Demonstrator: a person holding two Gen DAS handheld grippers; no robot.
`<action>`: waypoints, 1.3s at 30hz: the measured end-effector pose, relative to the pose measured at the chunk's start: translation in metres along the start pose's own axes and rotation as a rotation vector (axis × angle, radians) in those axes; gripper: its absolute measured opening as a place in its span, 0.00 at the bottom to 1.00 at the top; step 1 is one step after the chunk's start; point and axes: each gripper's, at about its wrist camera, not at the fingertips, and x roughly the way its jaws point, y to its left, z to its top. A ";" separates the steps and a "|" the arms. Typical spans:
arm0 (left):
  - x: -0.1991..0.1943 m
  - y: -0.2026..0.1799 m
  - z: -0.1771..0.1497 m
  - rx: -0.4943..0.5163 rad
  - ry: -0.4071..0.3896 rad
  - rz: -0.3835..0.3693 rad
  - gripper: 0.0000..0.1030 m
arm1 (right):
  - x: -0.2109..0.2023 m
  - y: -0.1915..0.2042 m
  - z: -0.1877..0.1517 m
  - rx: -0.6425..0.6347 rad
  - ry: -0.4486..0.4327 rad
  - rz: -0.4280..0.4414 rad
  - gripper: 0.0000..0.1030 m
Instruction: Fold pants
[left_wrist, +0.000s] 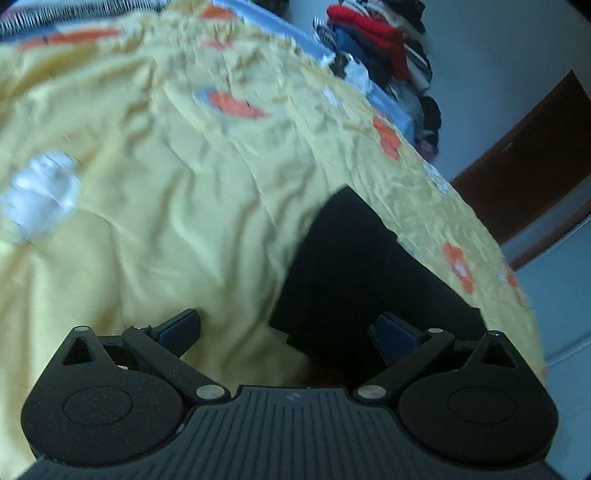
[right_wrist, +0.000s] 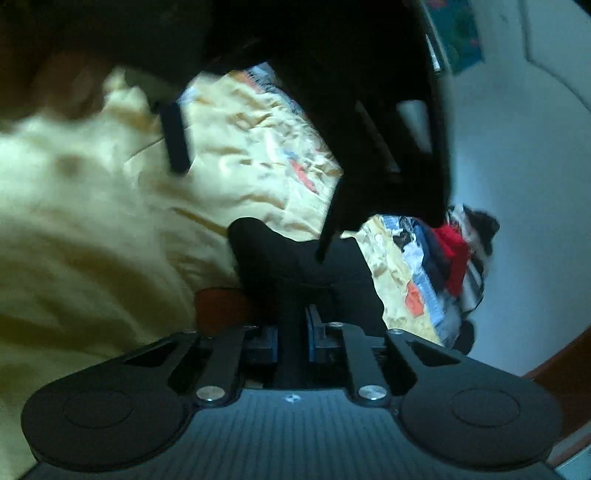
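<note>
Black pants (left_wrist: 354, 269) lie as a flat dark slab on the yellow bedsheet (left_wrist: 155, 206), near the bed's right edge. My left gripper (left_wrist: 284, 332) is open, its right finger over the near end of the pants, its left finger over bare sheet. In the right wrist view my right gripper (right_wrist: 291, 339) is shut on a fold of the black pants (right_wrist: 303, 266), which bunches up just ahead of the fingers. A dark blurred shape (right_wrist: 369, 110), seemingly the other gripper, hangs above it.
The sheet has orange and white flower prints (left_wrist: 236, 105). A pile of mixed clothes (left_wrist: 384, 51) sits at the far end of the bed, also in the right wrist view (right_wrist: 450, 258). A brown door (left_wrist: 524, 162) and pale wall lie beyond the bed's right edge.
</note>
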 end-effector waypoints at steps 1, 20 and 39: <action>0.003 -0.002 0.001 -0.004 -0.003 -0.009 0.99 | -0.002 -0.010 0.000 0.056 -0.010 0.020 0.11; 0.055 -0.017 0.017 -0.133 -0.016 -0.224 0.21 | -0.038 -0.148 -0.047 0.761 -0.179 0.549 0.11; 0.000 -0.164 -0.037 0.268 -0.206 -0.165 0.27 | -0.021 -0.205 -0.135 1.357 -0.115 0.535 0.11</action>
